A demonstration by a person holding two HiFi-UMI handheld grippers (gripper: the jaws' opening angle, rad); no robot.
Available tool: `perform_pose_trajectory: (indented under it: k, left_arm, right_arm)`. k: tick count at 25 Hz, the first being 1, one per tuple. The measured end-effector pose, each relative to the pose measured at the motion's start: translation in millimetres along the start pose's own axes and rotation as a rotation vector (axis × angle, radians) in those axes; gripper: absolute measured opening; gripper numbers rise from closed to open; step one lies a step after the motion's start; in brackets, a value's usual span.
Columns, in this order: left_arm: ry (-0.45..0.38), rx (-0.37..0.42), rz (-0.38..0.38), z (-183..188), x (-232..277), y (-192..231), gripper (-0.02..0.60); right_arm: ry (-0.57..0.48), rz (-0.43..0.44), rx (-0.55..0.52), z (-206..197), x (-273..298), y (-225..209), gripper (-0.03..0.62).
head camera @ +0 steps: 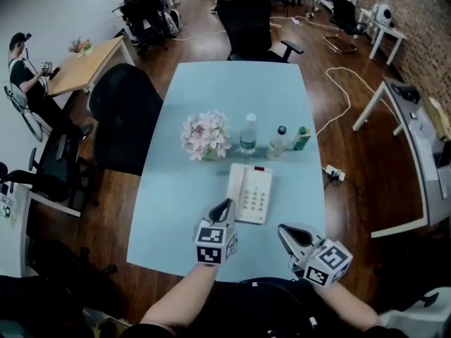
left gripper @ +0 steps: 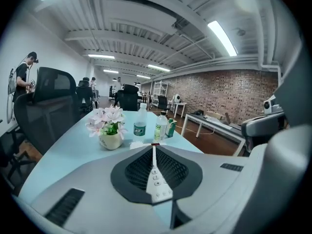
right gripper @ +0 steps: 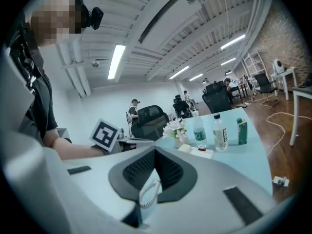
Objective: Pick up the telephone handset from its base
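Note:
A white telephone (head camera: 251,193) lies on the light-blue table (head camera: 183,210), with its handset (head camera: 237,183) resting on the left side of the base beside the keypad. My left gripper (head camera: 223,208) hovers at the phone's near left corner, jaws shut and empty. Through the slit under the left gripper (left gripper: 154,149) in its own view, the keypad (left gripper: 156,183) shows. My right gripper (head camera: 283,232) sits to the phone's near right, apart from it, jaws together with nothing held. In the right gripper view the phone (right gripper: 197,151) lies ahead, and a coiled cord (right gripper: 149,193) shows below the right gripper (right gripper: 155,152).
Behind the phone stand a flower pot (head camera: 206,136), two clear bottles (head camera: 248,134) (head camera: 278,143) and a green carton (head camera: 301,139). Black office chairs stand at the table's left (head camera: 123,118) and far end (head camera: 250,20). A power strip (head camera: 334,172) lies on the floor to the right.

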State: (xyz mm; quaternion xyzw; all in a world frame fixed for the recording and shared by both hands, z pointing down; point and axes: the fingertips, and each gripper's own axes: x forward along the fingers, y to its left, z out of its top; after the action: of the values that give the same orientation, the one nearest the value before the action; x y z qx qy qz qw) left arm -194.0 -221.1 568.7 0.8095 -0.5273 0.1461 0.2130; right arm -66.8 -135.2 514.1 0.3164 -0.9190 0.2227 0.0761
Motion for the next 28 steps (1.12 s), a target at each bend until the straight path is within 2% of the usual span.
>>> perform_pose_trajectory:
  k: [2, 8, 10, 12, 15, 22, 28]
  left_arm:
    - [0.054, 0.002, 0.005, -4.0, 22.1, 10.9, 0.171]
    - [0.123, 0.049, 0.081, -5.2, 76.6, 37.9, 0.175]
    - [0.173, 0.066, 0.105, -17.0, 95.6, 45.2, 0.240]
    - [0.235, 0.070, 0.118, -34.7, 113.8, 50.8, 0.266]
    - [0.288, 0.056, 0.120, -48.1, 135.5, 54.4, 0.270]
    - [0.342, 0.062, 0.143, -63.0, 159.8, 56.3, 0.270]
    - [0.353, 0.063, 0.142, -64.9, 162.5, 56.6, 0.267]
  right_arm:
    - [0.010, -0.001, 0.004, -1.3, 3.7, 0.5, 0.012]
    - [0.026, 0.009, 0.008, -2.2, 11.8, -5.9, 0.012]
    - [0.028, 0.015, 0.014, -1.1, 16.9, -9.7, 0.012]
    - [0.023, 0.022, 0.023, 0.6, 21.6, -12.7, 0.012]
    - [0.016, 0.036, 0.028, 4.6, 27.1, -17.0, 0.012]
    - [0.031, 0.024, 0.054, -1.5, 17.3, -34.2, 0.012]
    - [0.027, 0.009, 0.066, -2.2, 11.6, -46.4, 0.012]
